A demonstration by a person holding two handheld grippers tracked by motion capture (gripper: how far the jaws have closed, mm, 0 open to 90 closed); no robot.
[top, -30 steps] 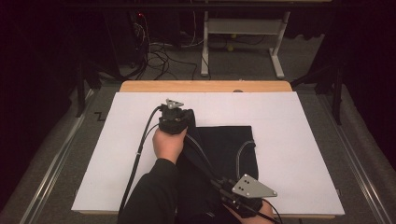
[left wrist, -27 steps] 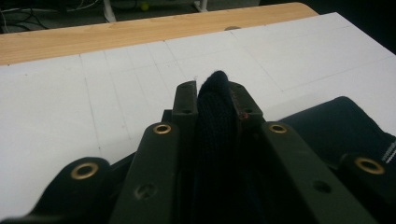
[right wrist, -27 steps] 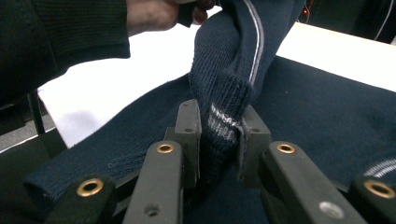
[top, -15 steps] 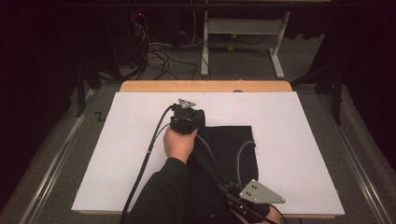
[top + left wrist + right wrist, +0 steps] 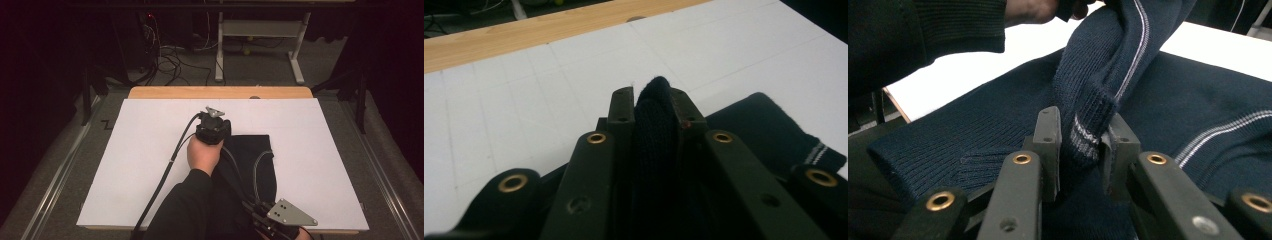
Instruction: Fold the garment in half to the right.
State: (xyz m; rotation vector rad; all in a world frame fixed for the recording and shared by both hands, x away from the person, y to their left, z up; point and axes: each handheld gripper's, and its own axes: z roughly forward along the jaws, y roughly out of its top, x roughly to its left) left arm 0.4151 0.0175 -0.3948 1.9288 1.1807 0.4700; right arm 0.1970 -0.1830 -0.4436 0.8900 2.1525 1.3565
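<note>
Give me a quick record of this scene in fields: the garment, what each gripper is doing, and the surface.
garment: dark navy knit sweater with thin white stripes, lying partly folded on the table
left gripper: shut on a fold of the sweater, at the garment's far edge
right gripper: shut on a ribbed, striped cuff of the sweater, near the table's near edge
surface: white sheet over a wooden table

One dark knitted sweater [image 5: 252,155], two grippers, one table [image 5: 150,92].
</note>
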